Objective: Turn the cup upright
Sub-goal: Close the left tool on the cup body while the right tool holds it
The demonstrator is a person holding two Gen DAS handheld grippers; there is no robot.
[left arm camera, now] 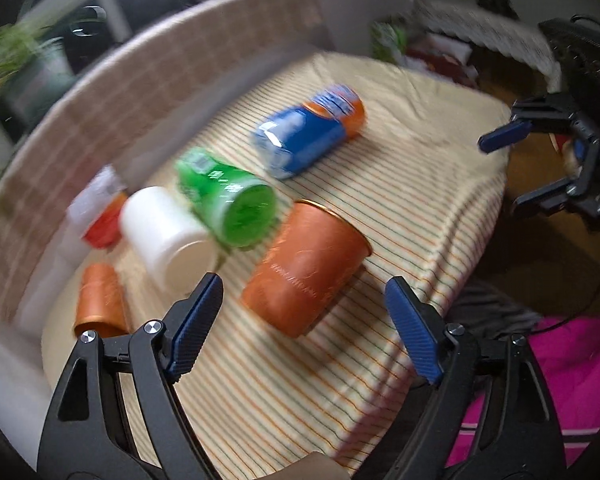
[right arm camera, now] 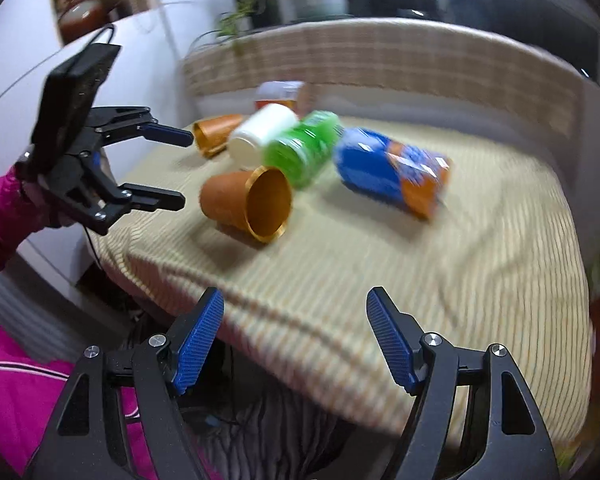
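A large orange cup [left arm camera: 306, 268] lies on its side on the striped cloth, gold-rimmed mouth facing right; in the right wrist view [right arm camera: 246, 202] its open mouth faces me. My left gripper [left arm camera: 304, 312] is open and empty, jaws wide, just in front of the cup; it also shows in the right wrist view [right arm camera: 180, 168], left of the cup. My right gripper [right arm camera: 296, 316] is open and empty over the table's near edge; it shows in the left wrist view [left arm camera: 508, 164], off the table's right side. A smaller orange cup [left arm camera: 98, 300] lies at the left.
A white cup [left arm camera: 164, 232], a green cup [left arm camera: 228, 196] and a blue-and-orange cup [left arm camera: 312, 132] lie on their sides behind the orange one. A red-and-white cup [left arm camera: 100, 208] is at the far left. The striped cloth [left arm camera: 420, 184] drapes over the table edge. A cushioned backrest [left arm camera: 140, 80] lines the back.
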